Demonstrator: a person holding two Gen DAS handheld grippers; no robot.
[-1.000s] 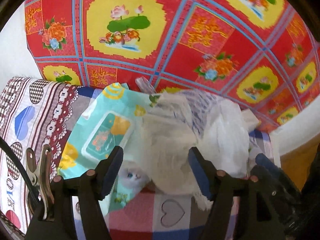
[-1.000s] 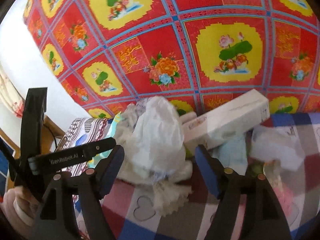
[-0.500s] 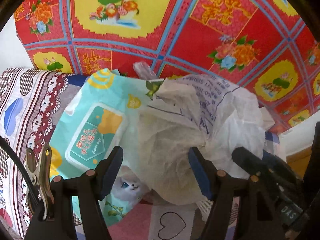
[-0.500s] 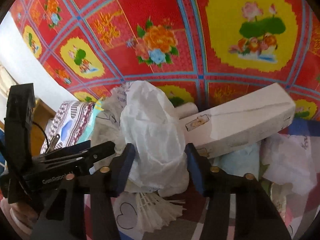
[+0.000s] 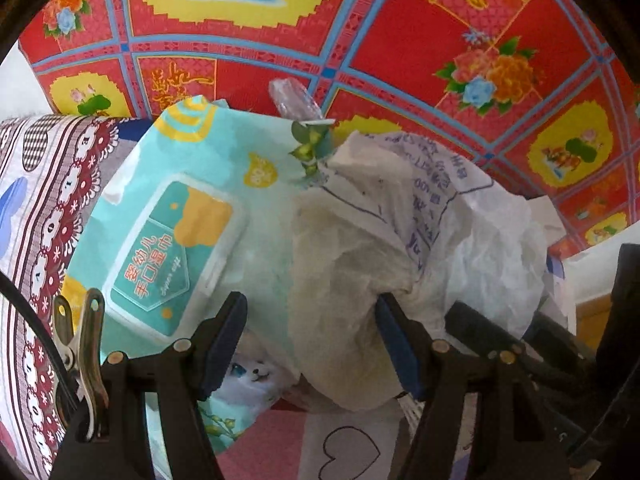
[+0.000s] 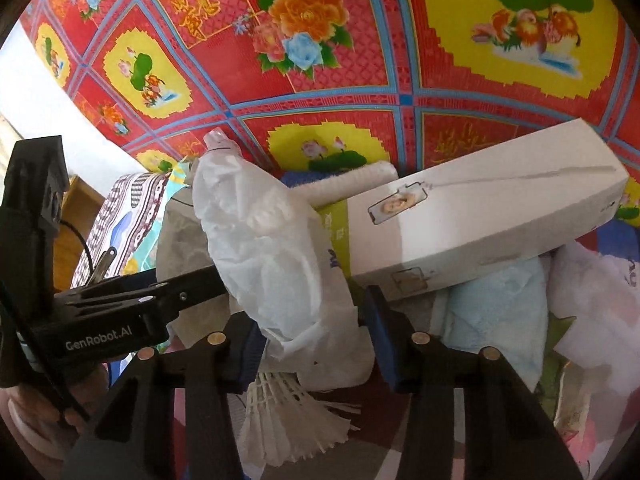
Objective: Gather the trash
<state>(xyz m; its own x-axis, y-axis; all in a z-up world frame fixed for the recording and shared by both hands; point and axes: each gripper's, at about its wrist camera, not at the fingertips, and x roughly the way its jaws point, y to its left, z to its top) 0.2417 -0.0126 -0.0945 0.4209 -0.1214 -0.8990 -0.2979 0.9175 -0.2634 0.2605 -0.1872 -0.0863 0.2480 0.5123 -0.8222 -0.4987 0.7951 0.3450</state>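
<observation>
Between the blue pads of the left gripper [image 5: 312, 340] sits a crumpled grey-white paper bag with blue handwriting [image 5: 360, 264], heaped on the heart-patterned checked cloth [image 5: 352, 444] in front of a red and yellow floral sheet [image 5: 400, 40]. Its jaws stand apart around the wad; the right pad touches the paper, while the left one looks just clear of it, so this is not a firm hold. To the left of the wad, partly under it, lies a teal pack of baby wet wipes with a white flip lid [image 5: 168, 240].

The right gripper [image 6: 316, 344] straddles the near end of a crinkled translucent white plastic bag [image 6: 272, 264] that rises to the far left. Its jaws have just been closing with the bag between them, and both pads seem to meet the plastic, though I cannot tell how tightly. A long white cardboard box [image 6: 480, 216] leans across the pile just to the right, and a white feather shuttlecock [image 6: 288, 416] lies on the cloth below the jaws.

The step in hand appears to be the grasp itself: both tools are set around pieces of the same trash heap, one on each side. Next, each pair of jaws likely needs to squeeze further until the soft material is truly pinched, then lift together, since the bag and paper overlap and may drag the wipes pack or the box along.
</observation>
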